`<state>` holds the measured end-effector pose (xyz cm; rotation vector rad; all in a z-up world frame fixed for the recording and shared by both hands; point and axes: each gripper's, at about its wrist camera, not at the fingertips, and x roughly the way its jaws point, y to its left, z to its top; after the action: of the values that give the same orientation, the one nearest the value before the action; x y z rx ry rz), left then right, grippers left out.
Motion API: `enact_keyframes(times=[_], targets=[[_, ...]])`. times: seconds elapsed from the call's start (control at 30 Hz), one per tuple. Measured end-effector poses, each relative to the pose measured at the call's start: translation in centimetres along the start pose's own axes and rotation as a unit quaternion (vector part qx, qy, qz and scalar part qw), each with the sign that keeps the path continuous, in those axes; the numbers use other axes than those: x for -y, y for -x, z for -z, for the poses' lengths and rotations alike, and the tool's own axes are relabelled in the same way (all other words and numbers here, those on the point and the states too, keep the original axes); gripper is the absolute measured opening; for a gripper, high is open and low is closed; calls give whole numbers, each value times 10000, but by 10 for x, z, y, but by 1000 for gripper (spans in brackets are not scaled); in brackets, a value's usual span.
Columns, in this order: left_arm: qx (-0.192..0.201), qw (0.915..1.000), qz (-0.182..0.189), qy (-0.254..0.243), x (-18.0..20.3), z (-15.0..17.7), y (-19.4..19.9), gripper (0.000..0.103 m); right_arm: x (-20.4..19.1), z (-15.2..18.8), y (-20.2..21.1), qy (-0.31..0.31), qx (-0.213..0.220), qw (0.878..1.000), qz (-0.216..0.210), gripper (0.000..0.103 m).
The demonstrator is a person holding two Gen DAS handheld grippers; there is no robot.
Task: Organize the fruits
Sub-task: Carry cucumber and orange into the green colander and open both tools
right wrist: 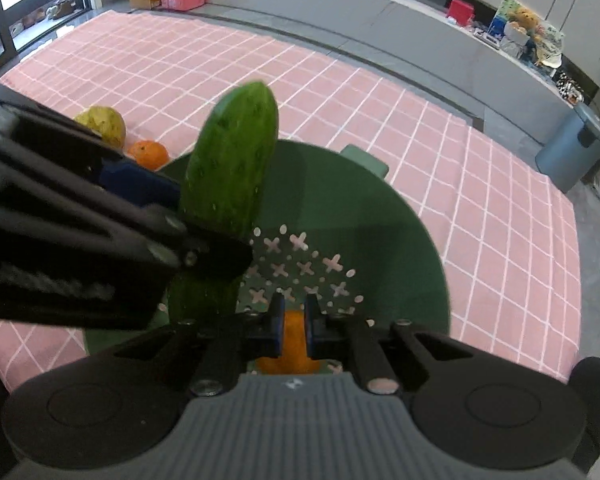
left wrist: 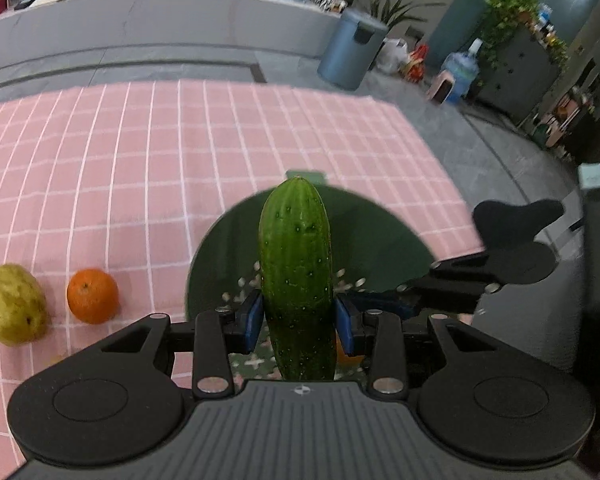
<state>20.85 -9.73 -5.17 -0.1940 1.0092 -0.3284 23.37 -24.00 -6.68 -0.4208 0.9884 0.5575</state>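
Cucumber [left wrist: 296,264] gripped by left hand-held gripper [left wrist: 298,320] above green bowl [left wrist: 380,248].

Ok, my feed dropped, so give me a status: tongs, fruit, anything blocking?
Left tongs clamped on cucumber, over green strainer bowl. Right tongs pinching something orange. Orange and yellow-green fruit on cloth. Nothing blocking.

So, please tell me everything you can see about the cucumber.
The cucumber is dark green, thick and short, with a bumpy skin dotted with small pale spots and a rounded tip. It looks whole and fresh. The left gripper clamps its lower part between blue pads, so it points forward along the fingers, above the green perforated basket. It does not visibly touch the basket.
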Motion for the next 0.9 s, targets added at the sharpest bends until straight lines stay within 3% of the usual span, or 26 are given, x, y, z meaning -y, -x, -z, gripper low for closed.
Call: enact_keyframes(times=[0.27,0.5,0.67,0.73,0.8,0.9], targets=[[-74,9994,-178,-293,8,6,-4,43,4,3,-11,-43,-112,9999,-85,5],[-103,9992,-364,-147,6,1,-13,45,-7,8,-7,59,-90,9999,-44,19],[-135,9988,-339,-334,13,2,-7,58,-11,8,-4,100,-150,9998,124,22],[-37,9984,-360,-432,15,3,1,61,-12,8,-1,44,-196,9996,181,28],[23,9978,-359,-555,18,4,12,61,-15,8,4,73,-225,9991,344,42],[79,9961,-466,-738,23,4,28,61,-18,10,15,109,-205,9986,480,48]])
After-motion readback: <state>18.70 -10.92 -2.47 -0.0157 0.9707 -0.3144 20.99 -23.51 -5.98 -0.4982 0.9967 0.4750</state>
